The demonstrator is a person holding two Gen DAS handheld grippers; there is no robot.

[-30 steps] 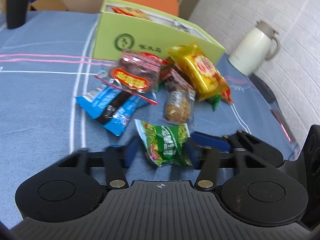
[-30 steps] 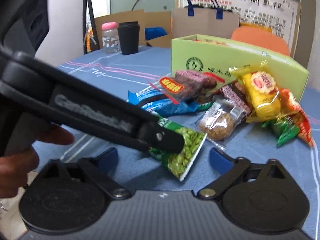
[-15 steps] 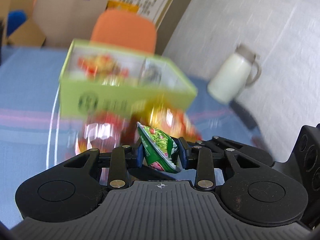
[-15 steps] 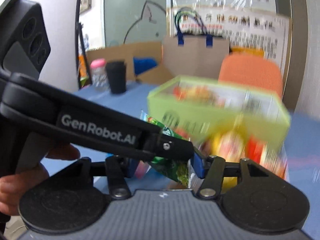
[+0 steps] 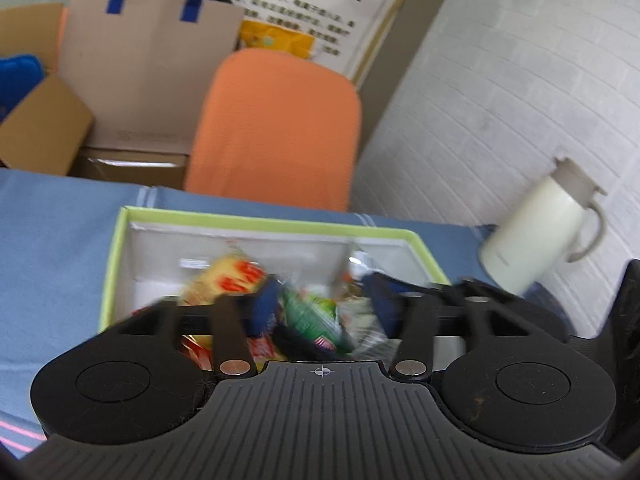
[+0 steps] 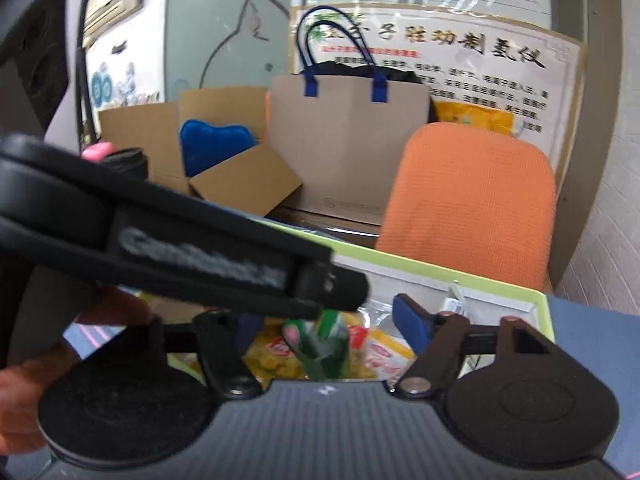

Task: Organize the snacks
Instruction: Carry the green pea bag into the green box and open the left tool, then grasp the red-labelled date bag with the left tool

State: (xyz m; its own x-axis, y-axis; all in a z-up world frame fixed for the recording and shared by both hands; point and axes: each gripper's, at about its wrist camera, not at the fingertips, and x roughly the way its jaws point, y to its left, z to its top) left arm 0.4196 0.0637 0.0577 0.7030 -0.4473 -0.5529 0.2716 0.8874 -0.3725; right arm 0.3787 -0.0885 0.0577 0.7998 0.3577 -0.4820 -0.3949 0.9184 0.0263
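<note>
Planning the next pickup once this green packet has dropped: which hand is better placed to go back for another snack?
Probably right. Both tongs, left and right, are opening over the box around the green packet, but the left crosses above the right.

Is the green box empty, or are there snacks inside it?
Not empty. The open box holds several packets, among them a yellow one and a green one.

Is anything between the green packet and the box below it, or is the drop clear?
Nothing visible blocks it. The green packet hangs between the opening jaws of both the left gripper and right gripper, over the open green box. Only other snacks lie underneath, inside the box.
</note>
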